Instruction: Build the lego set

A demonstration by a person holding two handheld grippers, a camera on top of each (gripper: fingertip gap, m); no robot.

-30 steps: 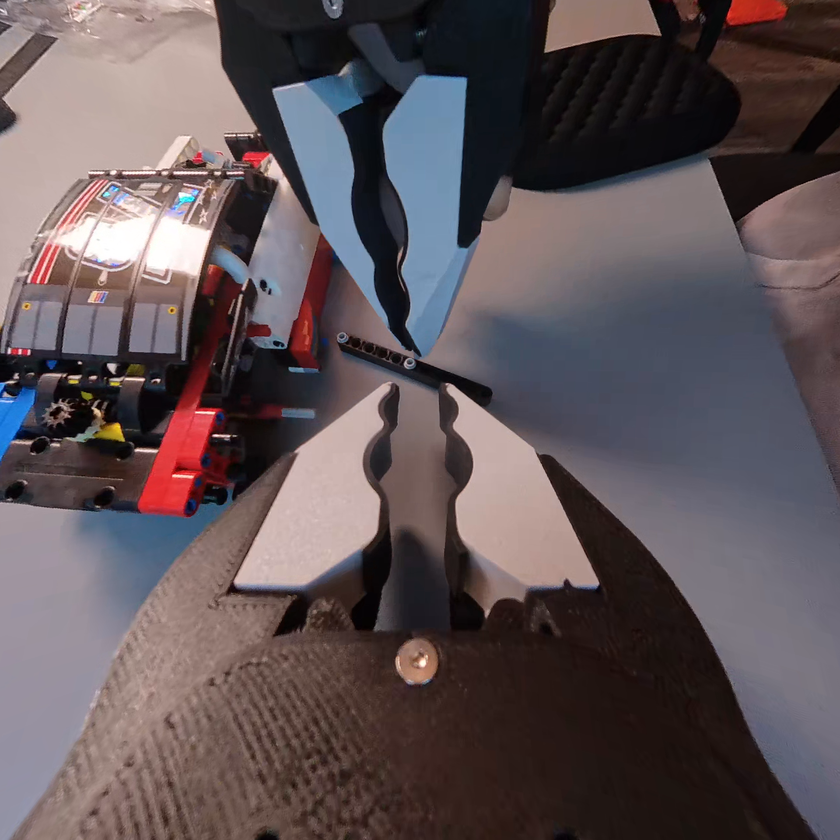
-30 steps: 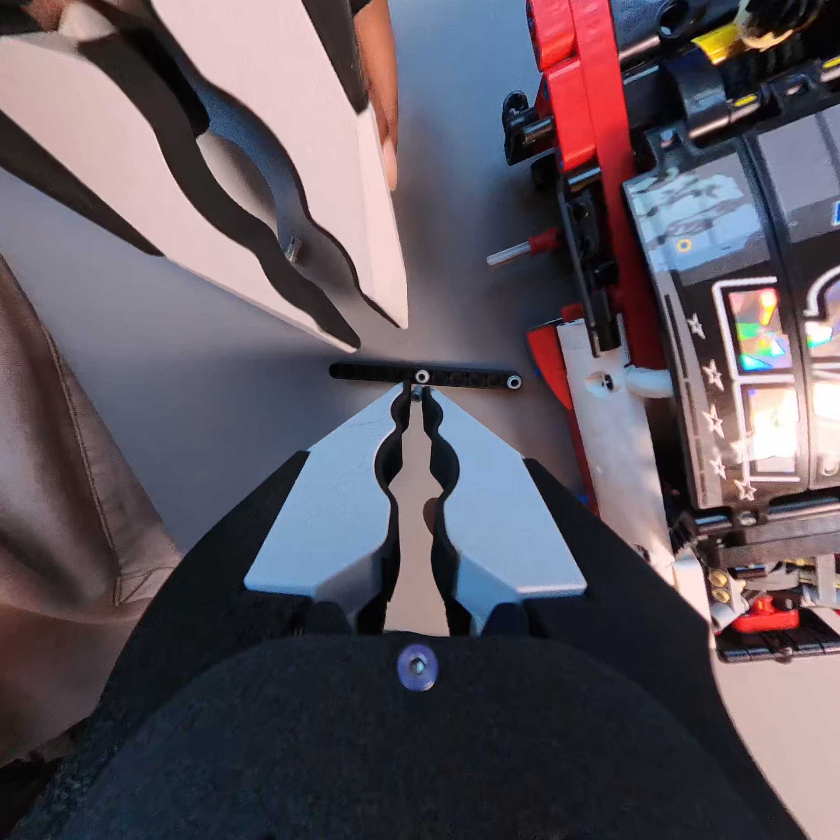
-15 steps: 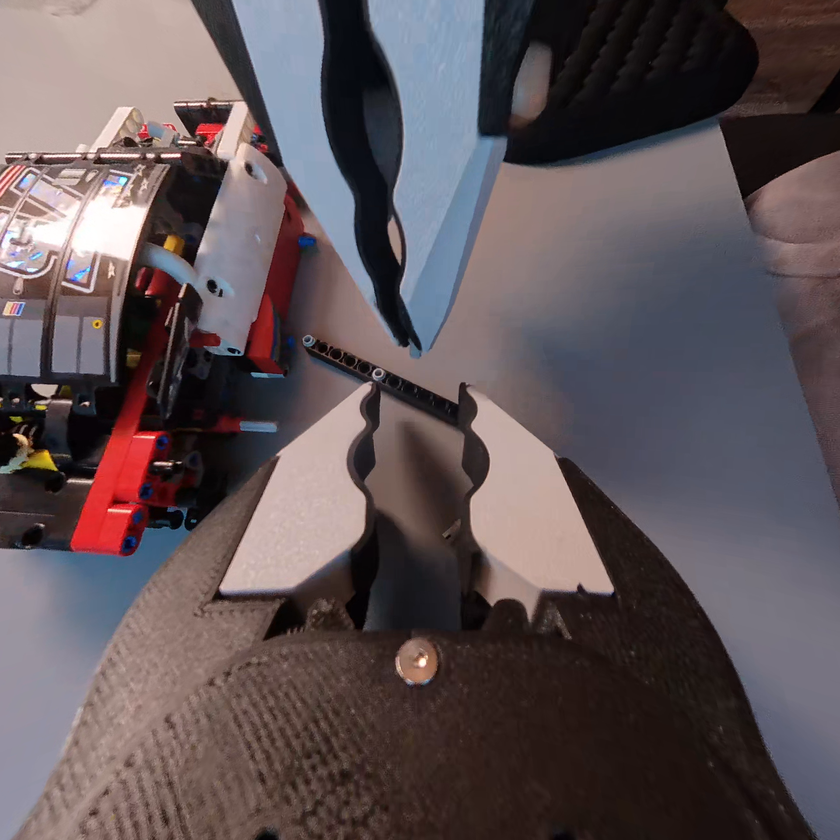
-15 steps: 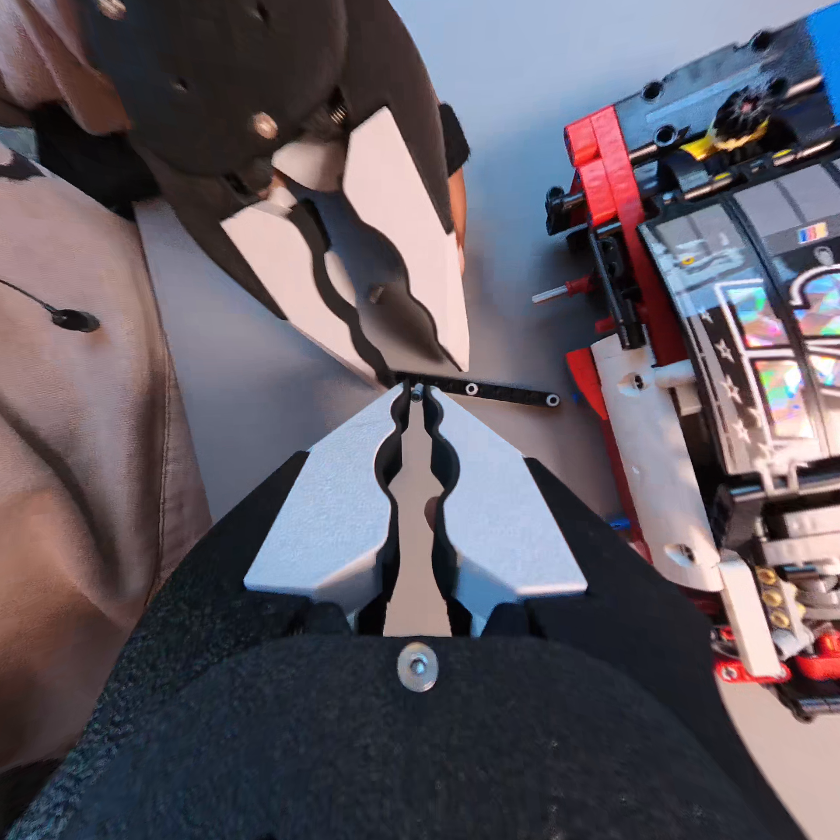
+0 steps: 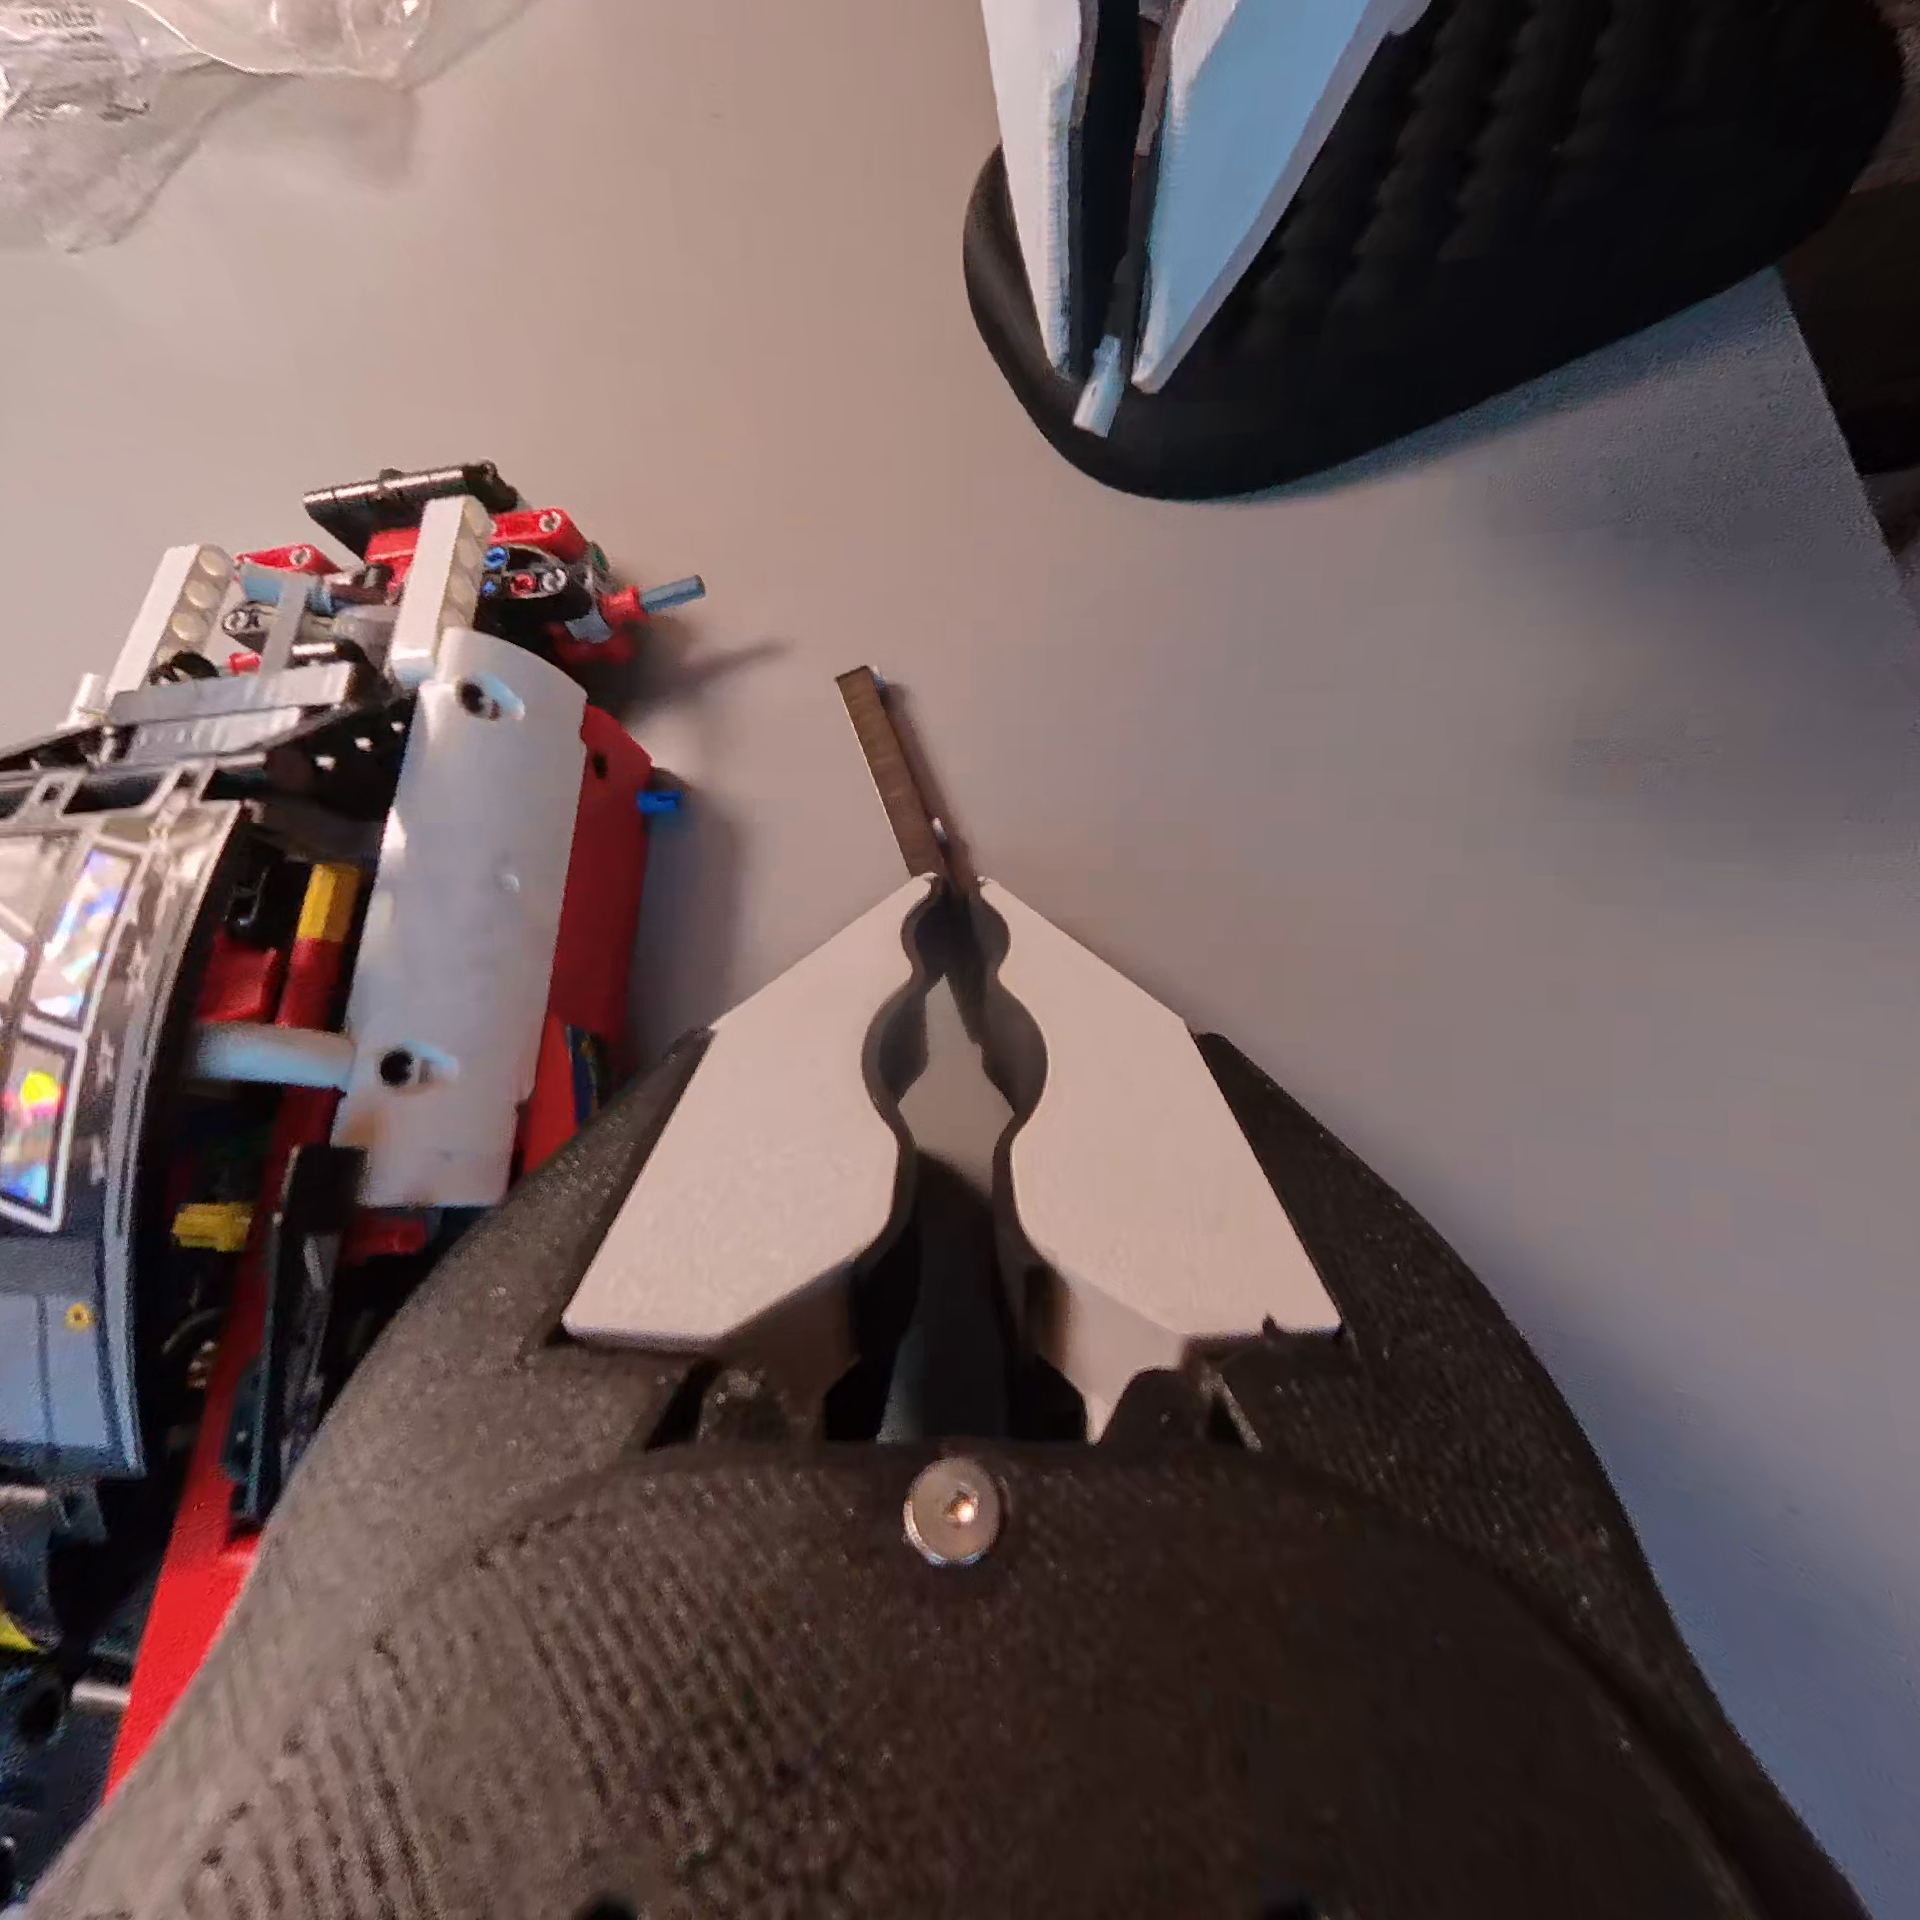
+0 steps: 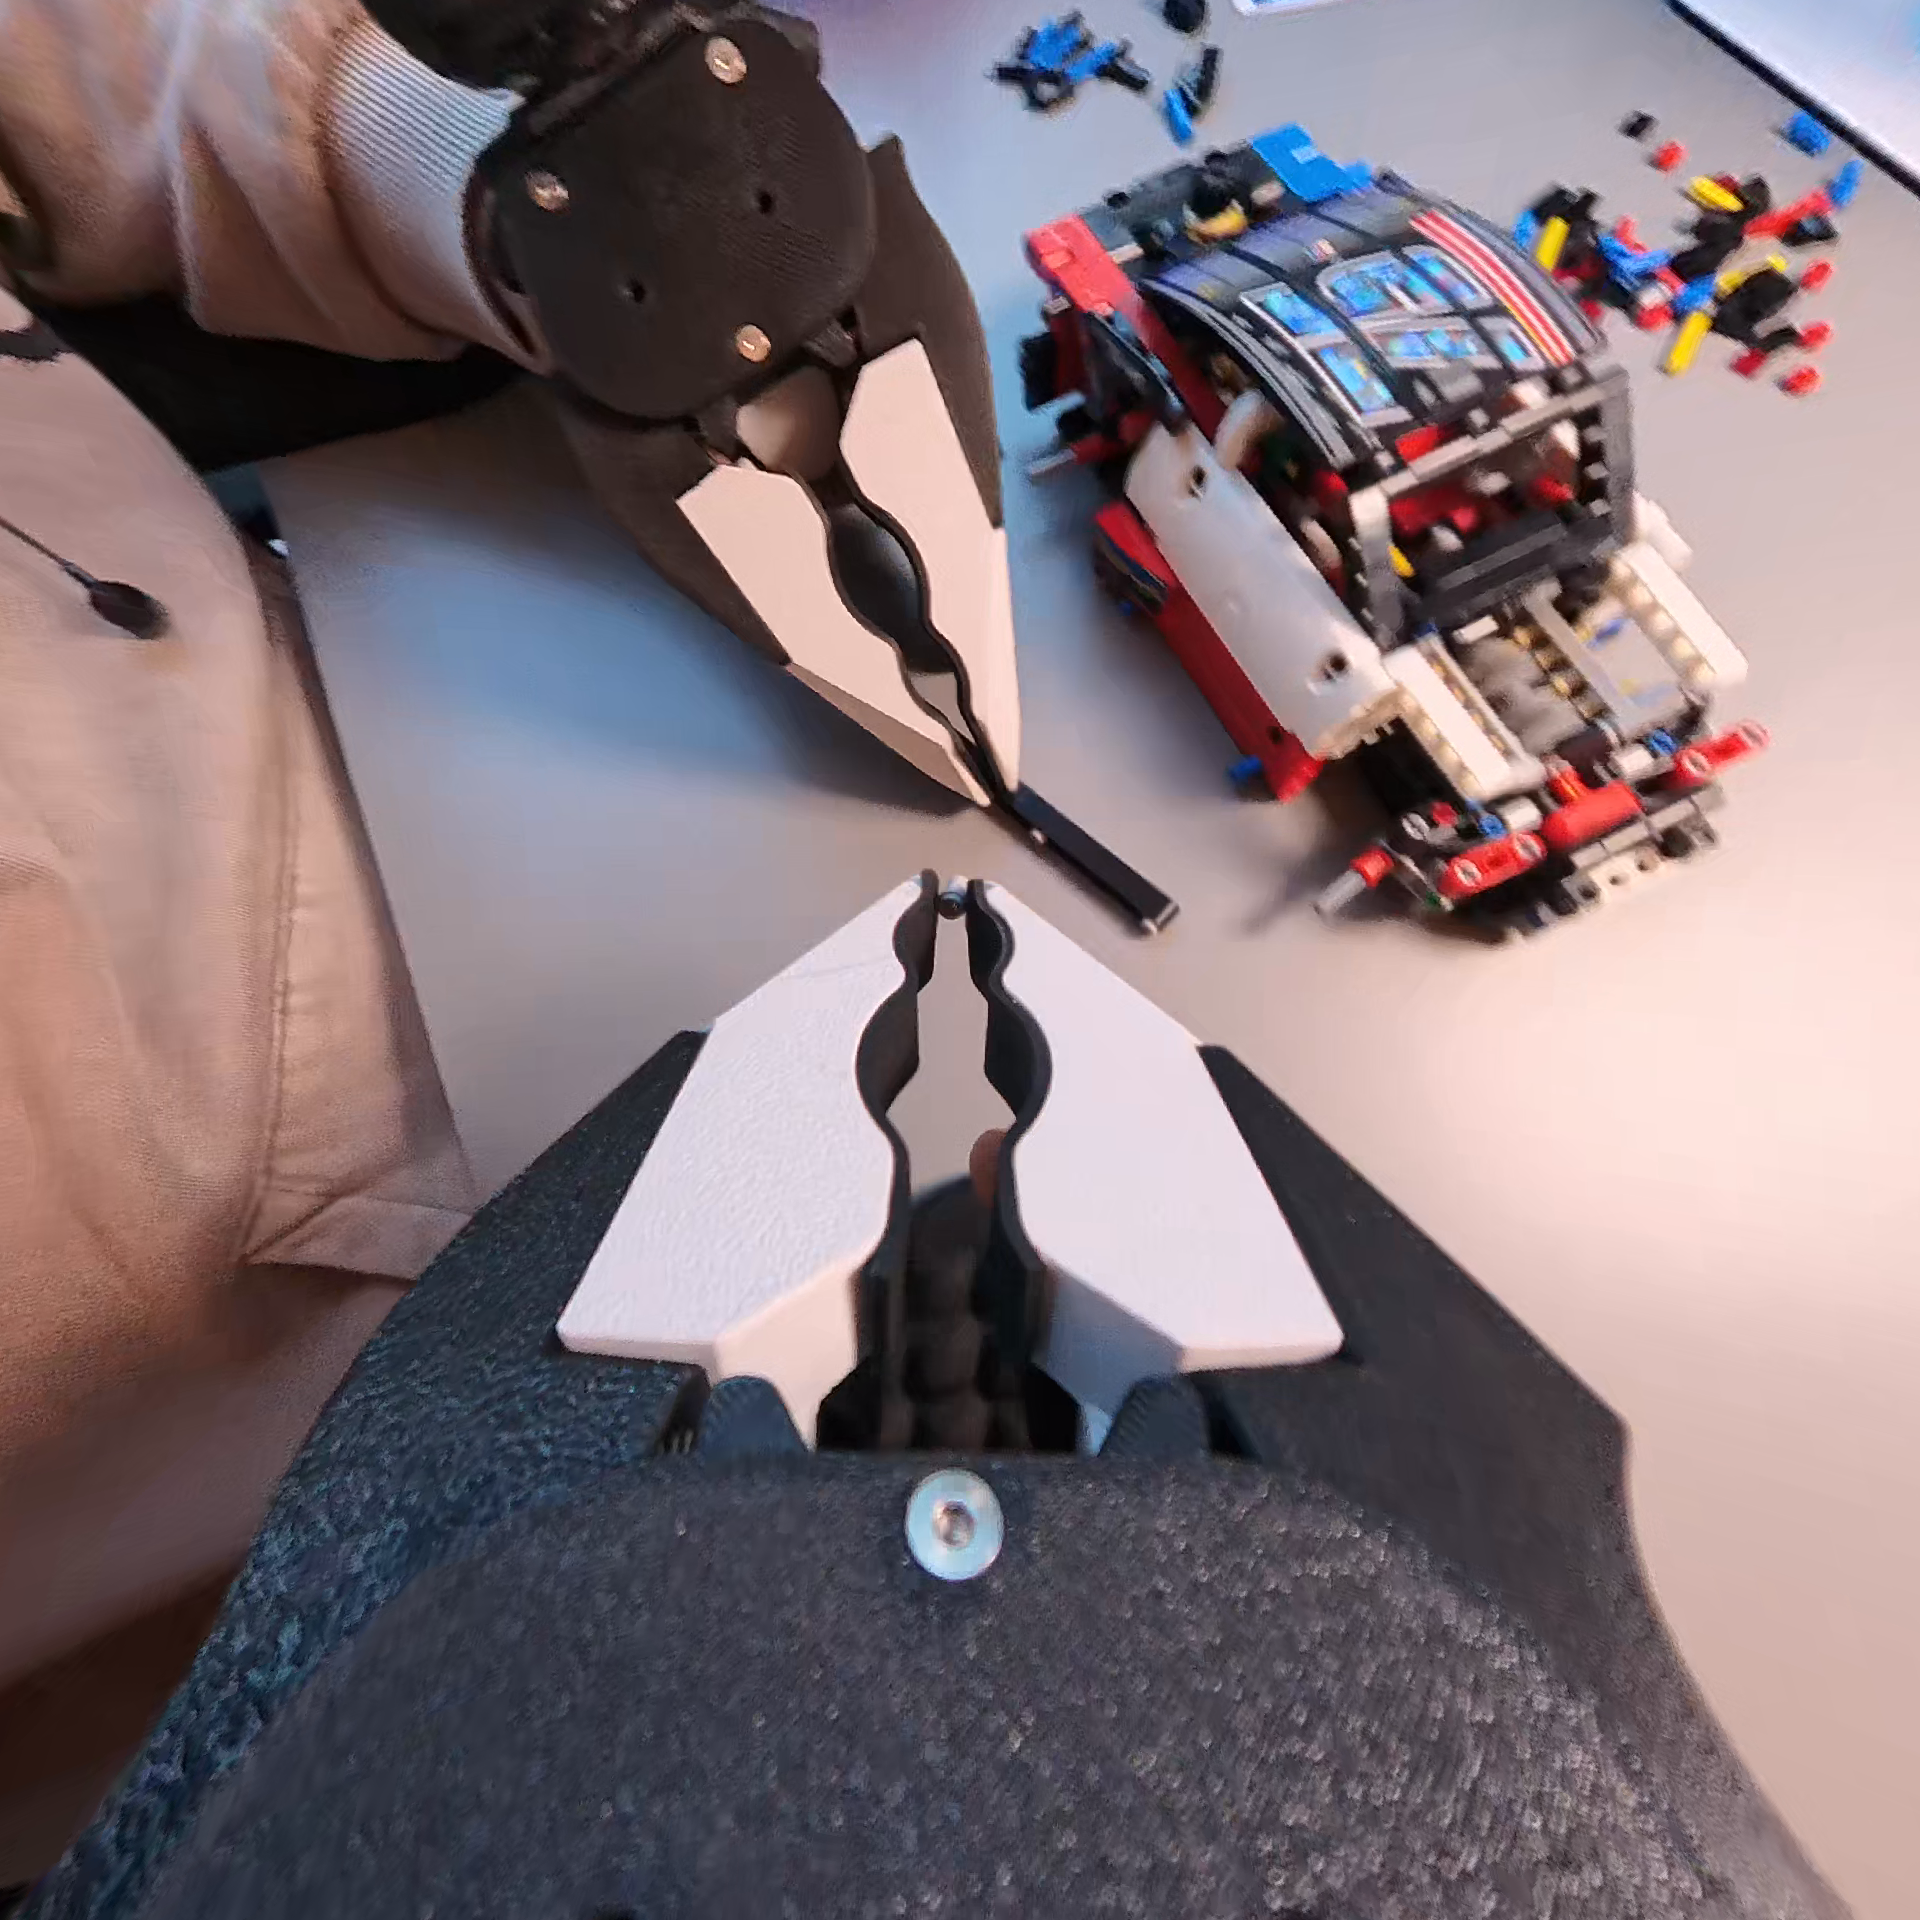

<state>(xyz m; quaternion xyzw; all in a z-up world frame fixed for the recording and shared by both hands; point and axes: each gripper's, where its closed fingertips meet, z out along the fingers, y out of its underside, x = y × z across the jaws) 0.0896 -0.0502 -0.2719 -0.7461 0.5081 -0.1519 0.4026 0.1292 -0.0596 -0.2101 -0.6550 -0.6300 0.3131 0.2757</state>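
My left gripper (image 5: pixel 958 885) is shut on one end of a long black beam (image 5: pixel 896 771), which sticks forward and stands on edge just above the grey table. In the right wrist view the same gripper (image 6: pixel 995 781) holds the beam (image 6: pixel 1093 859) pointing toward the car. My right gripper (image 6: pixel 951 889) is shut on a small grey pin (image 6: pixel 950 902), raised off the table; in the left wrist view it hangs at the top right (image 5: pixel 1108 376) with the pin (image 5: pixel 1099 390) poking out. The partly built red, white and black car (image 5: pixel 312 987) (image 6: pixel 1382 499) sits to the side.
Loose small bricks (image 6: pixel 1683 270) lie scattered beyond the car, with more blue ones (image 6: pixel 1091 68) at the far edge. A clear plastic bag (image 5: pixel 156 73) lies at the top left. A black chair seat (image 5: pixel 1558 260) sits past the table edge. A person's beige sleeve (image 6: pixel 156 727) fills the left. The tips of one gripper are about 8 cm away from the tips of the other.
My left gripper closed on the black beam's end and lifted it, turning it on edge. My right gripper pulled back and up from the beam, still holding the pin.
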